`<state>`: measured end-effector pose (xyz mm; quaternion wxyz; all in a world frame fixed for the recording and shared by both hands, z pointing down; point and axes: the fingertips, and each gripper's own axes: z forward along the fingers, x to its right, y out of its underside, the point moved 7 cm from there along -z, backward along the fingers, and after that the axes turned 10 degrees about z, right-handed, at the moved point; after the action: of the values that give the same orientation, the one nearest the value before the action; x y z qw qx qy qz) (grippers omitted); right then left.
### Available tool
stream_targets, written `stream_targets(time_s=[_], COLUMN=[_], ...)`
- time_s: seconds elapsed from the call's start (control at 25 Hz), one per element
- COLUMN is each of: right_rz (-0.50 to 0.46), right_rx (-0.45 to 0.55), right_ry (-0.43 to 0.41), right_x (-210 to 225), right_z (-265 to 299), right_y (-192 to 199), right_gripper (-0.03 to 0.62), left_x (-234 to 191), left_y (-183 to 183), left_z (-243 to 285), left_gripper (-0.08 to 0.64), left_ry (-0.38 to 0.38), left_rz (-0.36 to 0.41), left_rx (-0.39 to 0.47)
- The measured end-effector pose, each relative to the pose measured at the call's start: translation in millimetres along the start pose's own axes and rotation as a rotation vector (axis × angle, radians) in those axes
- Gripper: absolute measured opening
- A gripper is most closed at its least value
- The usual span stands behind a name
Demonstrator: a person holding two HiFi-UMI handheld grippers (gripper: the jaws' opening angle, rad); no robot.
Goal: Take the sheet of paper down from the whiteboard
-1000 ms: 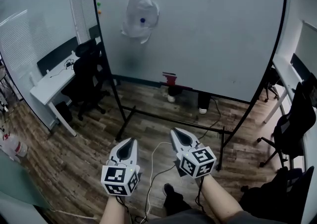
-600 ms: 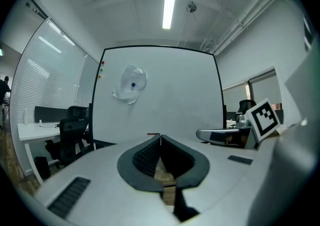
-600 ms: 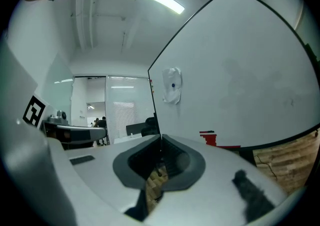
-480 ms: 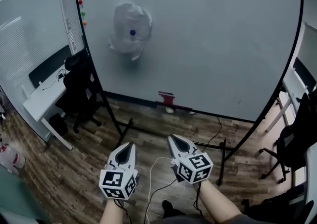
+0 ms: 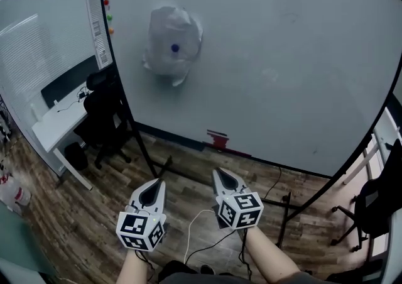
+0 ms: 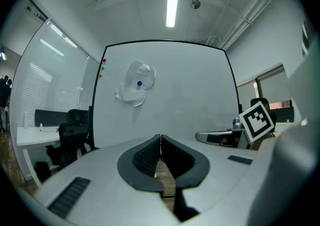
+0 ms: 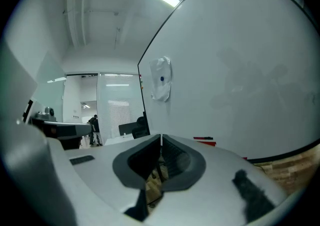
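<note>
High on the left part of the whiteboard (image 5: 282, 56), the sheet of paper (image 5: 173, 44) hangs crumpled, held by a small blue magnet (image 5: 174, 48) at its middle. It is far from both claws and well above them. The left claw (image 5: 154, 183) and the right claw (image 5: 220, 174) are side by side near the person, over the wooden floor (image 5: 81, 213), and both point toward the board. From the head view the paper lies above the space between them, closer to the line of the left one.

Seen from the left gripper view, the left claw (image 6: 160, 137) is closed, jaws pressed together with nothing between, and the paper (image 6: 136, 84) is up and a little to the left. The right claw (image 7: 161, 137) is also closed and empty in the right gripper view, with the paper (image 7: 162, 85) almost straight above its tips.

A red eraser (image 5: 217, 139) sits at the lower edge of the board, and a black office chair (image 5: 103, 107) stands to the left.
</note>
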<state>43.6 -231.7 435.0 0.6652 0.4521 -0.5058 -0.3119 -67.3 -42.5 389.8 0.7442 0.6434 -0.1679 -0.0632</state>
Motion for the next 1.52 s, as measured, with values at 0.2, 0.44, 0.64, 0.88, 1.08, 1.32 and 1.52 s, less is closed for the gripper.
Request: stream_targets(time_s=[0.2,0.44,0.64,0.88,1.08,1.32,1.52], right_rz=[0.020,0.022,0.024,0.041,0.064,0.061,0.118], right_rx=[-0.002,0.023,0.056,0.107,0.143,0.188,0.236], right_ry=[-0.017,0.005,0.049,0.125,0.203,0.304,0.341], right_x=[-2,-12,-22,-42,-49,-55,-60], right_z=[22,56,102,166,205,239,258], right_y=[-1,-11,-20,-25,-41,-53,-62], right_gripper=[0.023,0.023,0.023,0.023,0.023,0.023,0.025], left_x=[-17,-52,-92,-159,-206,-237,-249], left_y=[-8,-20,-24,-22,-35,-48,-57], left_z=[15,49,90,129,162,198,220], left_gripper=[0.017,0.017,0.017,0.017,0.017,0.017,0.017], left_ry=[-0.005,0.040,0.130,0.227,0.296,0.376,0.450], left_rz=[0.025,0.057,0.069,0.071,0.088,0.150,0.165], left_rx=[0.035,0.095,0.130,0.150,0.197,0.261,0.301])
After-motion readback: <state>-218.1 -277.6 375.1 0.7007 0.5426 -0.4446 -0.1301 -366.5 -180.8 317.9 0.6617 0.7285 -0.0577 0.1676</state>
